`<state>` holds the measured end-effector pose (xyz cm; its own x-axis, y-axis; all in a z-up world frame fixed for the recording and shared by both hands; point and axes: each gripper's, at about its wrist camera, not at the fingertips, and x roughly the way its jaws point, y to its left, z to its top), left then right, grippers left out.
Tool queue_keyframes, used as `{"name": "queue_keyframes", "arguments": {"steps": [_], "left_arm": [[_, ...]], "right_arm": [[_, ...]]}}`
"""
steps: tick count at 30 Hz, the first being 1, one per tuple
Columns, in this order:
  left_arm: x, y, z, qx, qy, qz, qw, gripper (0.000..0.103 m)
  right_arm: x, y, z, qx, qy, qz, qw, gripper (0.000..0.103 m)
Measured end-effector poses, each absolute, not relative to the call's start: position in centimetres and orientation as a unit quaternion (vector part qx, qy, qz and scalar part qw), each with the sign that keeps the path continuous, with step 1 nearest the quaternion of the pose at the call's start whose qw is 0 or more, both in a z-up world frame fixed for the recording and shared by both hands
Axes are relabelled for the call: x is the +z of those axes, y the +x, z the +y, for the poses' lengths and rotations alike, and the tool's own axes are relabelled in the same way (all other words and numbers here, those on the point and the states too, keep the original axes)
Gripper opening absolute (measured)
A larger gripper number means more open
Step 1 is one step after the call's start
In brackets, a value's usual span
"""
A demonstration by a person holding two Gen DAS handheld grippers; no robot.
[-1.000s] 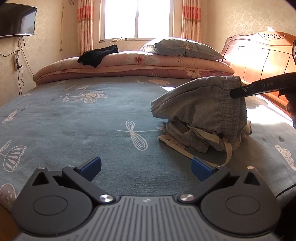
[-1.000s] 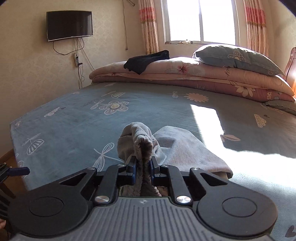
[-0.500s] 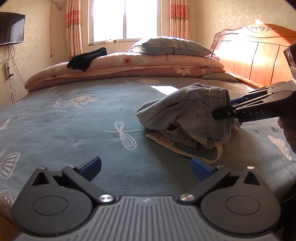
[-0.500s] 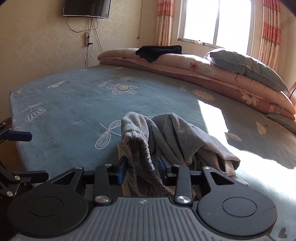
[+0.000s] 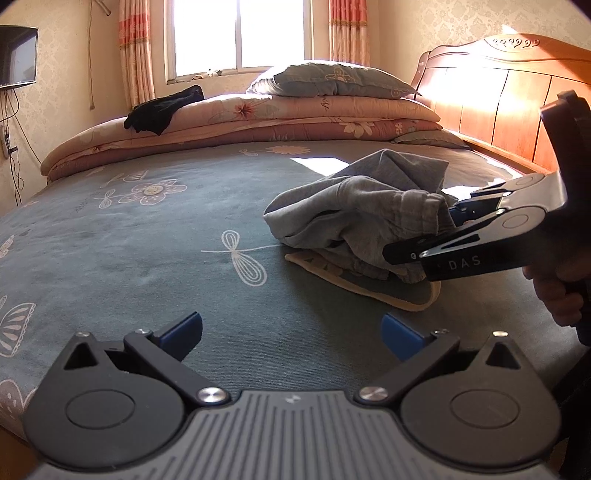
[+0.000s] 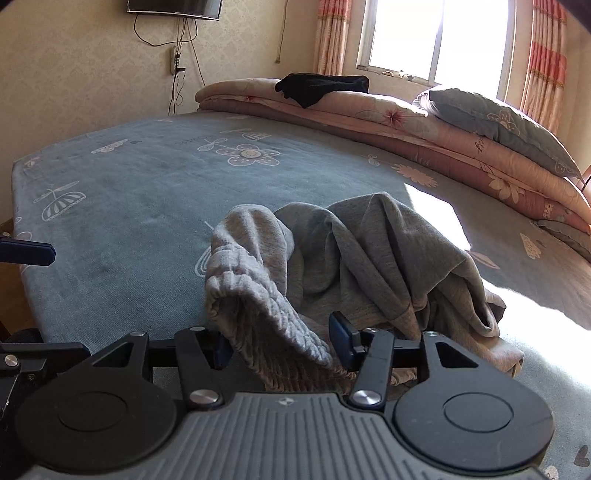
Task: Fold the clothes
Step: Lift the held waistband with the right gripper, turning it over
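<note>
Crumpled grey sweatpants (image 5: 362, 218) lie in a heap on the blue patterned bedspread (image 5: 129, 251), right of centre in the left wrist view. My left gripper (image 5: 291, 332) is open and empty, hovering above the bedspread short of the heap. My right gripper (image 6: 280, 339) is open, its jaws standing either side of the ribbed waistband (image 6: 258, 317) without clamping it. It also shows in the left wrist view (image 5: 443, 229) at the heap's right edge. A cream drawstring (image 5: 369, 291) trails out under the heap.
Folded quilts (image 5: 258, 122) with a pillow (image 5: 332, 79) and a black garment (image 5: 166, 109) lie along the far side of the bed. A wooden headboard (image 5: 498, 96) stands at the right. A wall TV (image 6: 173, 7) hangs at the left.
My right gripper was shut on the waistband and holding it up; it lowered the sweatpants onto the bed and opened. My left gripper stayed open, shifting only slightly.
</note>
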<state>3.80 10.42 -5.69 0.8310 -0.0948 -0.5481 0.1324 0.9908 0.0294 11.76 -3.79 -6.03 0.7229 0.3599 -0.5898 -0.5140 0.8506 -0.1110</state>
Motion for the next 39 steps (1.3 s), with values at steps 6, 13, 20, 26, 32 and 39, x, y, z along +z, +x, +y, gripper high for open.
{"name": "queue_keyframes", "arguments": {"steps": [6, 13, 20, 26, 32, 39], "left_arm": [[-5.9, 3.9, 10.3, -0.056, 0.036, 0.285, 0.956, 0.102], [-6.3, 3.8, 10.6, -0.048, 0.045, 0.289, 0.955, 0.103], [-6.1, 3.6, 10.5, -0.056, 0.058, 0.275, 0.958, 0.103], [-5.5, 3.7, 9.9, -0.078, 0.104, 0.254, 0.958, 0.103], [-4.3, 3.7, 8.7, -0.137, 0.155, 0.193, 0.959, 0.102], [-4.6, 3.9, 6.1, -0.189, 0.259, 0.133, 0.938, 0.102]], "right_arm": [[-6.4, 12.3, -2.6, 0.228, -0.169, 0.275, 0.919, 0.057], [-6.1, 11.9, -2.5, 0.25, -0.152, 0.293, 0.91, 0.02], [-2.5, 10.2, -3.9, 0.32, -0.082, 0.291, 0.898, 0.016], [1.7, 8.0, -5.7, 0.385, -0.021, 0.285, 0.878, 0.016], [4.5, 6.9, -7.3, 0.411, -0.026, 0.276, 0.868, 0.016], [1.2, 9.3, -8.7, 0.352, 0.006, 0.34, 0.872, 0.021]]}}
